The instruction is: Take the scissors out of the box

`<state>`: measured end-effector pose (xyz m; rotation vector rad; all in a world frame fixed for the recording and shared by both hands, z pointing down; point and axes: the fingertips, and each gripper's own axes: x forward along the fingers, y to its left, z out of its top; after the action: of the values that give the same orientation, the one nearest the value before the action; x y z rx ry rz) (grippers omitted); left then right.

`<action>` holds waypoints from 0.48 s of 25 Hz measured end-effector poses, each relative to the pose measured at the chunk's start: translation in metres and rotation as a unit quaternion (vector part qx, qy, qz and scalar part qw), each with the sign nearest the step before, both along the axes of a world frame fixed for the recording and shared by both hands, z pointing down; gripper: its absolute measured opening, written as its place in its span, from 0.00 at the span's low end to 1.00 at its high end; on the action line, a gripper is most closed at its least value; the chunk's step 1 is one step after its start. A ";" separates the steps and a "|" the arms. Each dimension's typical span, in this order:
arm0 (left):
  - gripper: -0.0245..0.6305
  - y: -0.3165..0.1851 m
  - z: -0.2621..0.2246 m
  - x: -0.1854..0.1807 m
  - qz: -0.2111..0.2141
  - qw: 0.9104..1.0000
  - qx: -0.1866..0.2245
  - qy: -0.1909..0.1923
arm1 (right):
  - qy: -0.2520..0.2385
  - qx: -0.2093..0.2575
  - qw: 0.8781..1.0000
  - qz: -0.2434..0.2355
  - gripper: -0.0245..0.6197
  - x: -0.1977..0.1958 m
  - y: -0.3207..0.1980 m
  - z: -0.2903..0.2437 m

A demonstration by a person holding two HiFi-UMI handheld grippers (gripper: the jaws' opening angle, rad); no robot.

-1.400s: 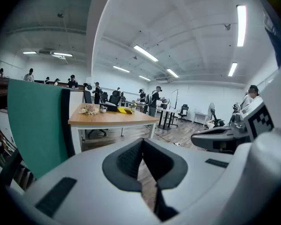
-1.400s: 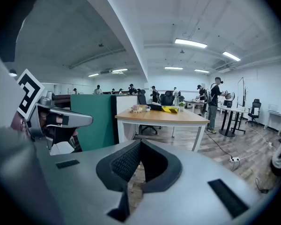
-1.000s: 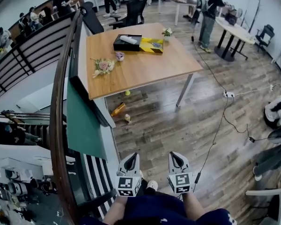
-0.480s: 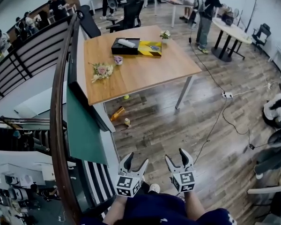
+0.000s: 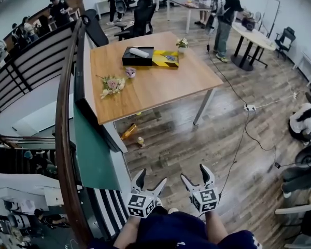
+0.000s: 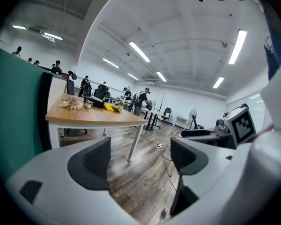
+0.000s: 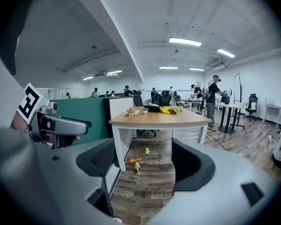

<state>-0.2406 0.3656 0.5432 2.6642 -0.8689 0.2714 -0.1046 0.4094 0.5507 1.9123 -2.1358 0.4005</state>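
Far ahead on the wooden table (image 5: 160, 84) lies a black box (image 5: 137, 56) with a white roll on it, and a yellow panel (image 5: 166, 59) next to it. A small dark shape on the yellow panel is too small to make out; I cannot pick out the scissors. Low in the head view, well short of the table, my left gripper (image 5: 151, 177) and right gripper (image 5: 195, 174) are held over the floor. Both sets of jaws are opening, with nothing between them. The box (image 6: 96, 103) and the box (image 7: 153, 108) also show small in the two gripper views.
Flowers (image 5: 112, 85), a pink item (image 5: 130, 72) and a small plant (image 5: 182, 43) share the table. Bottles (image 5: 129, 132) lie on the floor under it. A curved railing and green partition (image 5: 93, 139) run along the left. A cable and power strip (image 5: 250, 107) cross the floor on the right. People stand beyond.
Both grippers have gone from shut to wide open. They and the view have shifted a little forward, toward the table.
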 end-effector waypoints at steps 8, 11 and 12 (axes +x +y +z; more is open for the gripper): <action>0.62 -0.026 0.004 -0.013 0.007 1.000 0.002 0.001 | 0.007 -0.001 1.000 0.026 0.61 -0.007 -0.013 0.006; 0.62 -0.029 0.008 -0.011 0.016 1.000 -0.002 -0.005 | -0.005 -0.014 0.999 0.035 0.61 -0.006 -0.014 0.015; 0.62 -0.030 0.009 -0.010 0.019 1.000 -0.004 -0.007 | -0.008 -0.016 0.999 0.035 0.60 -0.006 -0.015 0.017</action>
<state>-0.2503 0.3354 0.5526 2.6766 -0.8205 0.3021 -0.1109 0.3944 0.5677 1.9759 -2.0635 0.4620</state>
